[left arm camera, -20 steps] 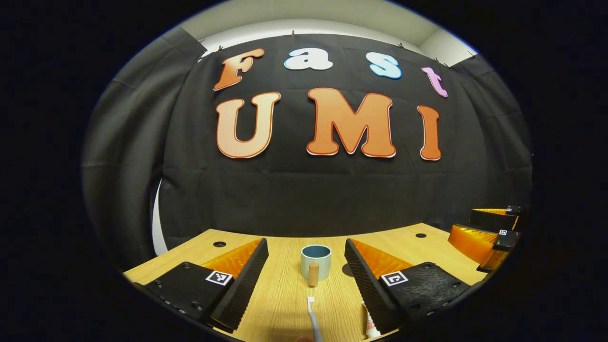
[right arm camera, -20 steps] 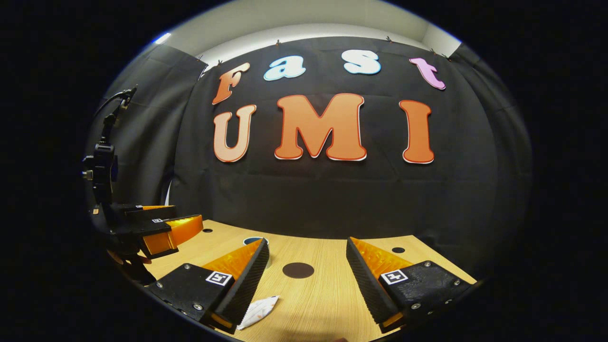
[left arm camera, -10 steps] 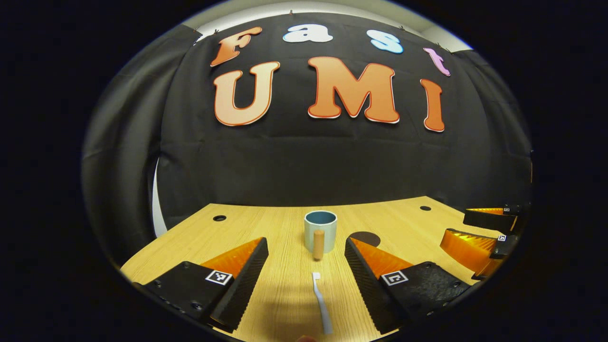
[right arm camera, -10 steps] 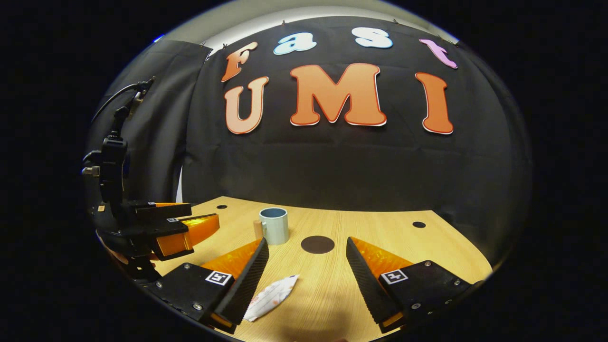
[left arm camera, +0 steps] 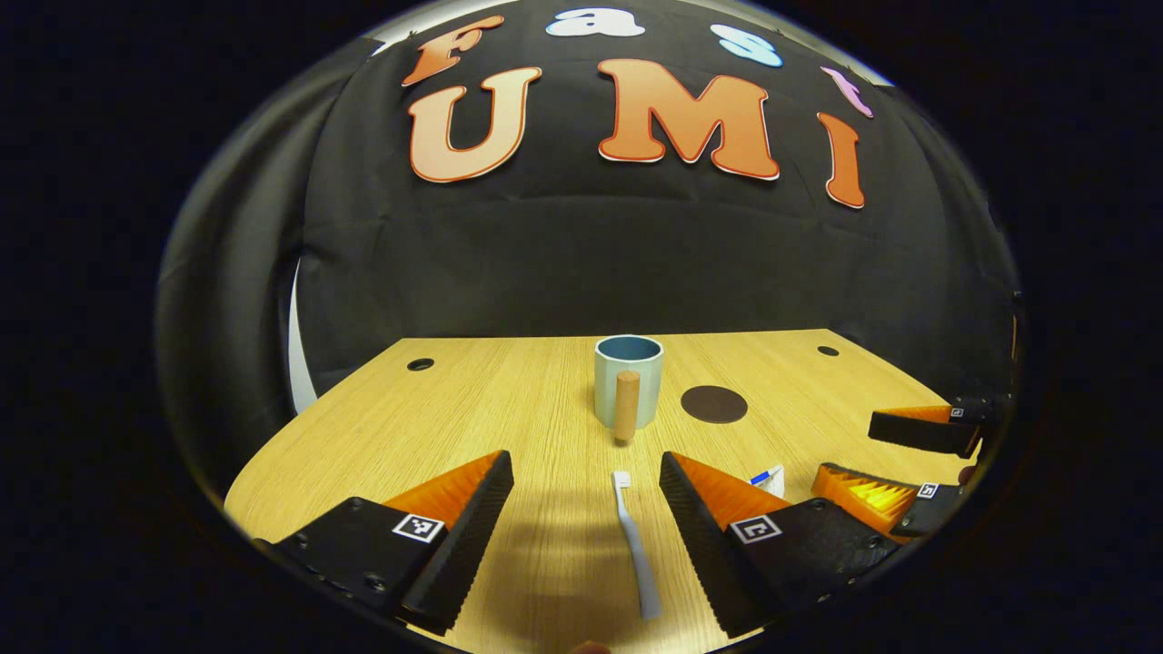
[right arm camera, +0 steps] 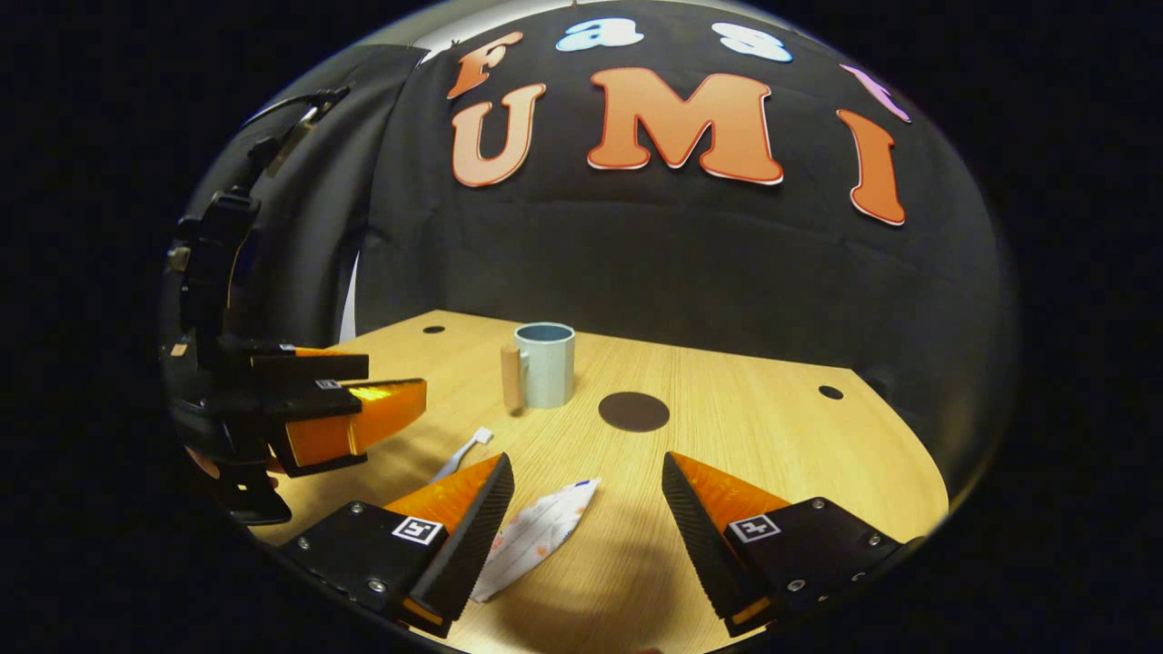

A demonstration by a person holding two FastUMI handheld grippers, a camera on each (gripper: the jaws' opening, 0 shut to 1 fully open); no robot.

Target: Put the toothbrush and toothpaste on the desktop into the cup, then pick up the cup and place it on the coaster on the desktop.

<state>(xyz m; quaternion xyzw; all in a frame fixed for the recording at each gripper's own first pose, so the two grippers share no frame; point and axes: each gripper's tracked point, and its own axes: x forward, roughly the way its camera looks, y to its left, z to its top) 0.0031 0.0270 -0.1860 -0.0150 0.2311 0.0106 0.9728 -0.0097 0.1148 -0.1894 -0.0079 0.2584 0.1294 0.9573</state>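
In the left gripper view, the left gripper (left arm camera: 586, 468) is held above the wooden desktop (left arm camera: 454, 409) with its jaws wide apart and nothing between them but the white toothbrush (left arm camera: 633, 540), which lies flat at the bottom centre of the frame. The pale blue cup (left arm camera: 628, 381), with its wooden handle turned toward the camera, stands upright at mid-frame, and the dark round coaster (left arm camera: 714, 404) lies just to its right.

In the right gripper view, the right gripper (right arm camera: 588, 481) is likewise spread open and empty; the toothpaste (right arm camera: 536, 536) lies flat at the lower centre, partly hidden by the left-hand finger.

Both items lie low and flat, so a shallow close is likely to slide off them, or the fingertips may be scraped on the desktop. The soft tube may buckle if squeezed. The two grippers are near each other and could be knocked together.
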